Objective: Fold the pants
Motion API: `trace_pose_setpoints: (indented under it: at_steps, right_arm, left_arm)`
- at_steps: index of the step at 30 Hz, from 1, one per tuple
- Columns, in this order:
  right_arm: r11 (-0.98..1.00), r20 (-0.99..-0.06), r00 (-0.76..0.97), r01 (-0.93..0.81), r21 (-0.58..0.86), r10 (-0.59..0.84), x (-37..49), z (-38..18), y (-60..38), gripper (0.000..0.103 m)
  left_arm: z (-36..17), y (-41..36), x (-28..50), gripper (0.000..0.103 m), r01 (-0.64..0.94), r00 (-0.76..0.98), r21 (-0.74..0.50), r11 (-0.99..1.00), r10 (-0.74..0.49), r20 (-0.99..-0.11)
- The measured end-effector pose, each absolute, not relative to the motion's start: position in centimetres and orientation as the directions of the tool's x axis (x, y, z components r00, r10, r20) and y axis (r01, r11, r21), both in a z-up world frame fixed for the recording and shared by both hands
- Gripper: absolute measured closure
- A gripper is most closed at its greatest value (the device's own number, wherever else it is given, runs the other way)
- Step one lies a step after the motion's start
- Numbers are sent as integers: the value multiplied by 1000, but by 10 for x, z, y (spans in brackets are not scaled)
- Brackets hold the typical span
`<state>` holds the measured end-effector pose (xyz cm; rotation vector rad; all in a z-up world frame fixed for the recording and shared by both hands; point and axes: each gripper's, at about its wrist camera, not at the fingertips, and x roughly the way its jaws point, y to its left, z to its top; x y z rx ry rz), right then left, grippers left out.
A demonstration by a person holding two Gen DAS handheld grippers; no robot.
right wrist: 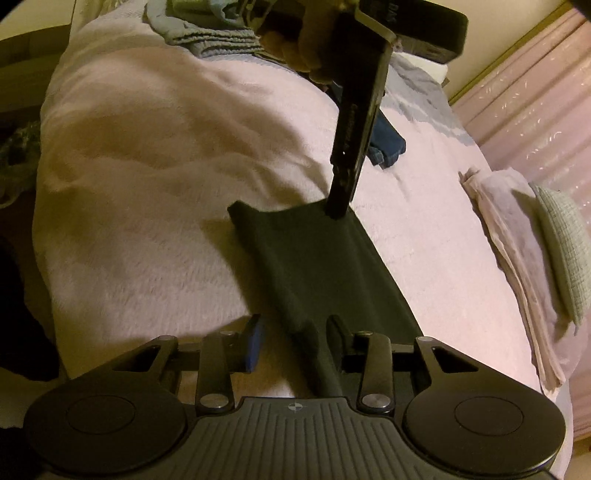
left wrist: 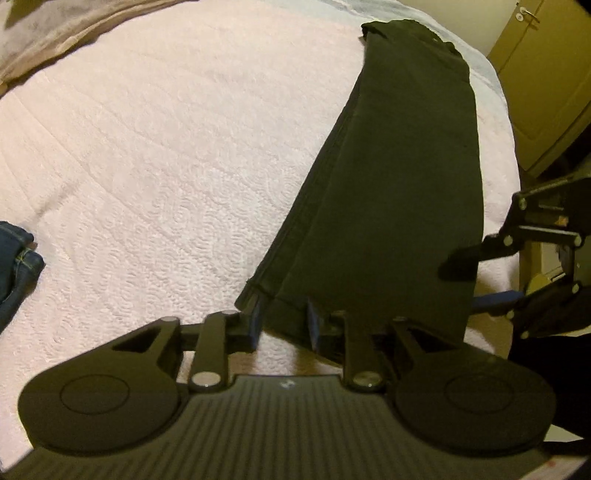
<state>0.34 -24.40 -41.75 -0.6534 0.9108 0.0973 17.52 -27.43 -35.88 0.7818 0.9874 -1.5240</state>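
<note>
Dark pants lie folded lengthwise into a long strip on the pink bedspread. In the left wrist view their hem corner sits pinched between the blue pads of my left gripper. The right wrist view shows this gripper reaching down onto the far edge of the pants. My right gripper is open, and a ridge of the cloth lies between its fingers against the right one, clear of the left blue pad. From the left wrist camera, the right gripper straddles the strip's right edge.
Blue jeans lie further along the bed. A beige blanket is at the far left corner. Folded pinkish cloth, a grey-green cushion and a grey towel pile ring the bed. A person's hand holds the left gripper. A cupboard door stands beyond the bed edge.
</note>
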Motion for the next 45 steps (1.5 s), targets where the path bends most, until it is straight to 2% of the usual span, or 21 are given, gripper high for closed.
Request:
trace_pose_setpoints:
  at_steps: [2, 5, 11, 17, 21, 23, 25, 31, 35, 38, 39, 45]
  right_arm:
    - [798, -757, 626, -352, -489, -187, 6, -418, -242, 93]
    - [805, -760, 622, -345, -482, -188, 10, -415, -241, 101]
    - [803, -699, 676, -272, -530, -232, 15, -397, -243, 102]
    - [803, -761, 612, -333, -494, -215, 26, -429, -241, 102]
    - [846, -780, 588, -289, -449, -213, 23, -416, -254, 95]
    - [874, -787, 573, -233, -425, -230, 16, -405, -267, 79]
    - [897, -791, 556, -167, -409, -257, 6, -392, -284, 74]
    - [913, -793, 466, 98, -395, -393, -37, -360, -367, 72]
    - [854, -778, 367, 317, -412, -511, -80, -348, -463, 72]
    - [793, -768, 296, 446, -414, -568, -119, -342, -543, 70]
    - [778, -767, 281, 473, -413, -577, -130, -341, -569, 69]
    - [729, -769, 235, 559, -394, -595, -194, -337, -740, 65]
  left_arm:
    - [-357, -274, 179, 97, 983, -181, -180, -43, -429, -885]
    - [-345, -273, 183, 100, 982, -182, -184, -40, -458, -870]
    - [-324, -272, 193, 100, 988, -140, -149, -27, -538, -831]
    - [-366, -267, 195, 103, 989, -134, -150, -5, -481, -866]
    - [-354, -259, 197, 103, 990, -104, -138, 34, -487, -867]
    - [-343, -259, 198, 102, 991, -95, -128, 36, -482, -871]
    - [-332, -267, 196, 101, 994, -76, -101, 27, -479, -875]
    - [-296, -336, 176, 96, 998, -67, -56, -36, -523, -850]
    - [-283, -413, 149, 83, 994, -108, -72, -86, -566, -818]
    - [-282, -483, 122, 79, 988, -152, -107, -111, -587, -795]
    - [-284, -509, 110, 76, 985, -168, -116, -125, -590, -790]
    - [-311, -643, 57, 72, 973, -232, -187, -137, -568, -790]
